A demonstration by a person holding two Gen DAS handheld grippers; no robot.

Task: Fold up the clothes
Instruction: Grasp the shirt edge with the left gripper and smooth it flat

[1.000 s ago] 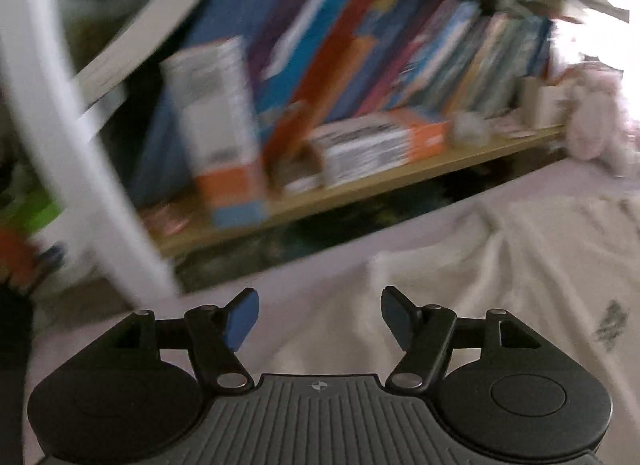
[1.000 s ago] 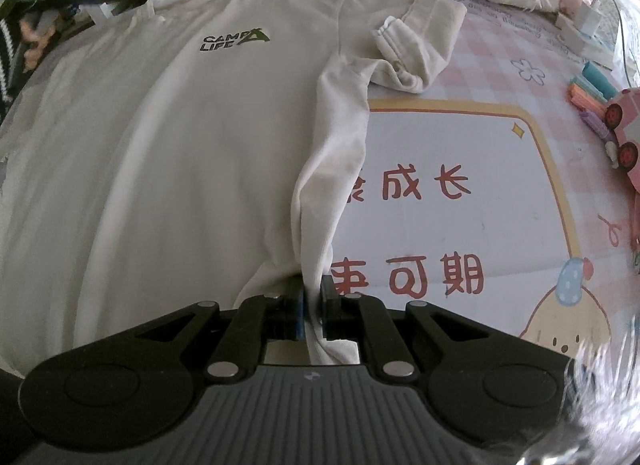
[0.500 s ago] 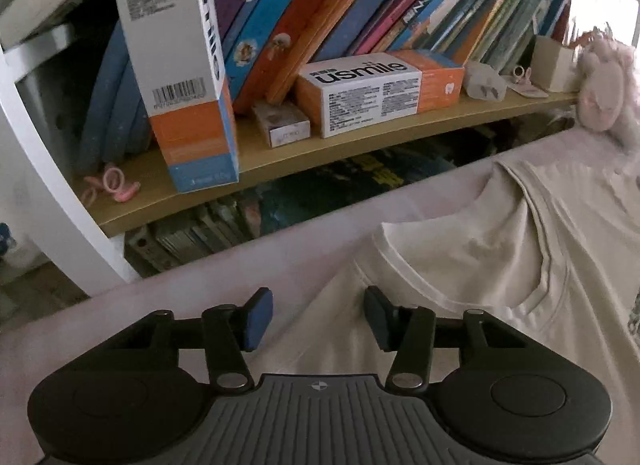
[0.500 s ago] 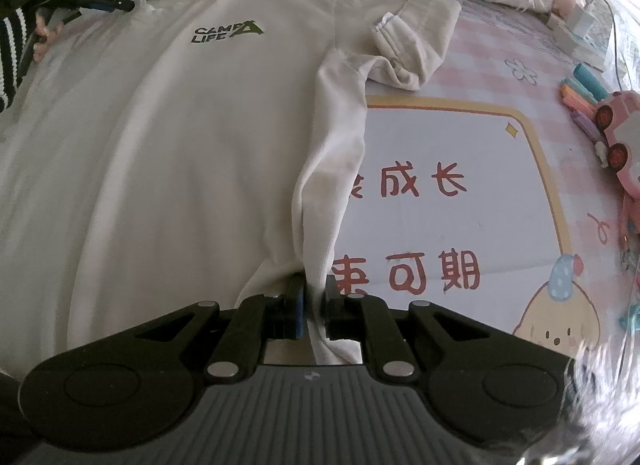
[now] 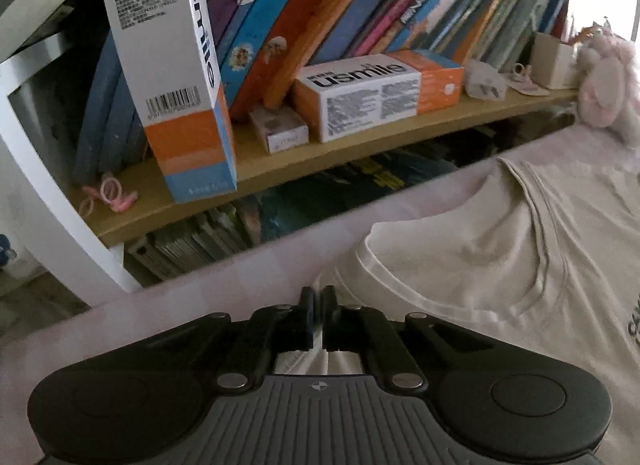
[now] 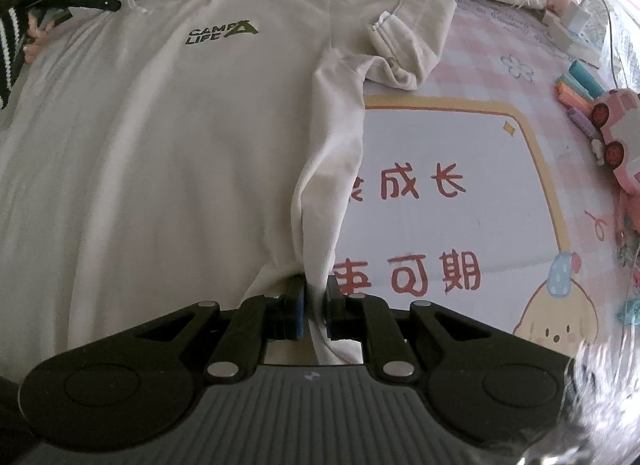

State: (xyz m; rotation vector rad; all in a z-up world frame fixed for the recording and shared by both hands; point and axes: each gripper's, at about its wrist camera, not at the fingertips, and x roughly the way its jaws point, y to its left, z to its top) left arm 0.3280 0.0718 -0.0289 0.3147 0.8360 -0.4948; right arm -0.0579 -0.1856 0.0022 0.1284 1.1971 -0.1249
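On my left wrist view, the left gripper (image 5: 318,315) sits at six o'clock with its jaws drawn together, only a sliver of light between the blue pads, and they are pinched on the edge of the cream T-shirt (image 5: 500,265) at the shoulder, where a thin strip of cloth runs down through the gap. The shirt spreads away toward three o'clock over the pink bedspread (image 5: 180,305), its neckline curving past the shoulder. At eleven o'clock I see an upright usmile box (image 5: 176,77) on the wooden shelf (image 5: 280,169), a second usmile box (image 5: 376,95) lying flat at one o'clock, with leaning books (image 5: 360,5) behind them. On my right wrist view, the same T-shirt (image 6: 160,165) lies flat from nine to twelve o'clock, its CAMP LIFE logo (image 6: 222,31) near twelve. The right gripper (image 6: 314,311) at six o'clock is clamped on a bunched ridge of the shirt's side, the fabric standing up between the pads. The sleeve (image 6: 408,41) is folded over at one o'clock, and a cartoon mat (image 6: 460,185) with red characters fills three o'clock.
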